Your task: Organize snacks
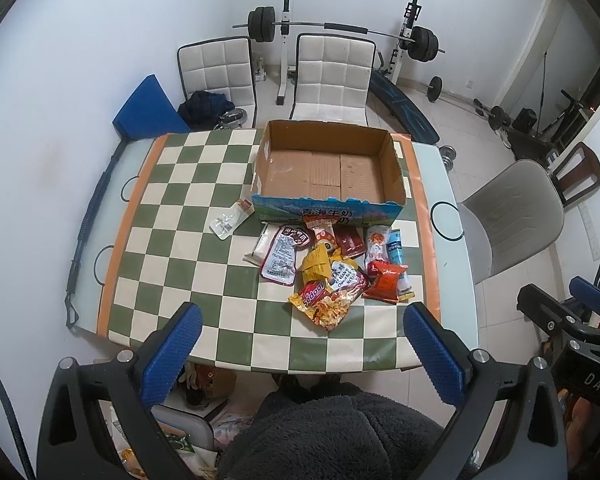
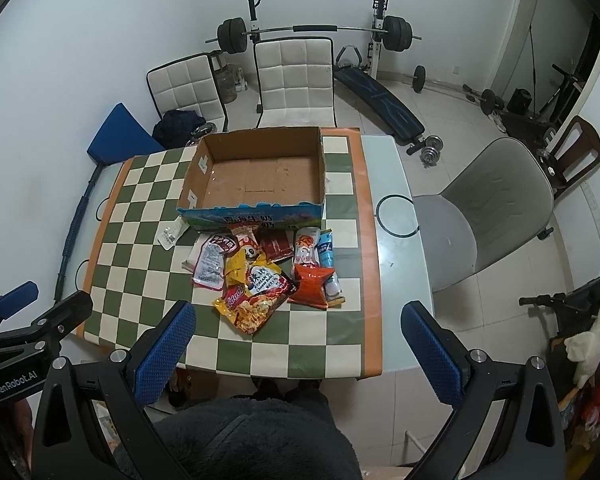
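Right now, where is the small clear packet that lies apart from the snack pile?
In both views the clear packet lies on the checkered cloth, left of the snack pile, just off the cardboard box's near-left corner.

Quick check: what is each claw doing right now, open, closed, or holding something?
Left claw: open, holding nothing, above the table's near edge.
Right claw: open, holding nothing.
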Available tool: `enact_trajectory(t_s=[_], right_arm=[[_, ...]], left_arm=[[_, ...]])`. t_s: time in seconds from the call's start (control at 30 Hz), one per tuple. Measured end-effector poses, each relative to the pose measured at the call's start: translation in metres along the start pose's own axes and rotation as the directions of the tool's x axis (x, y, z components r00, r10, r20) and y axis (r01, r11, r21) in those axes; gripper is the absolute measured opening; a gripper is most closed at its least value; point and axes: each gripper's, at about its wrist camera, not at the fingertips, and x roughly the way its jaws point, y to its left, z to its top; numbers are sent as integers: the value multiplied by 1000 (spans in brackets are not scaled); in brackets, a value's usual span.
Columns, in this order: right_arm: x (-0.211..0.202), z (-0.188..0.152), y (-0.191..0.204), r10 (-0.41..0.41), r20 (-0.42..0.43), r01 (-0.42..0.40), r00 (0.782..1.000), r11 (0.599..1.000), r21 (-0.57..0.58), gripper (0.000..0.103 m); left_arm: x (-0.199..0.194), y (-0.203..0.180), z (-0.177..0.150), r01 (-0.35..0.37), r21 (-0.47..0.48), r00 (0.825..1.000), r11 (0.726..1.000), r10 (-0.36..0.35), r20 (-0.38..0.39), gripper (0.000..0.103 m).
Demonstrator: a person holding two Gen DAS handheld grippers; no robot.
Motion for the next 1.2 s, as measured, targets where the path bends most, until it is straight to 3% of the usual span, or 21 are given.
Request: enact_trajectory(t_s=[1.2], right_arm=[[-1,-1,3,0,3,0,1000,1000,-1,103]], left_arm=[[-5,0,2,4,0,1000,1000,-4,10,103]])
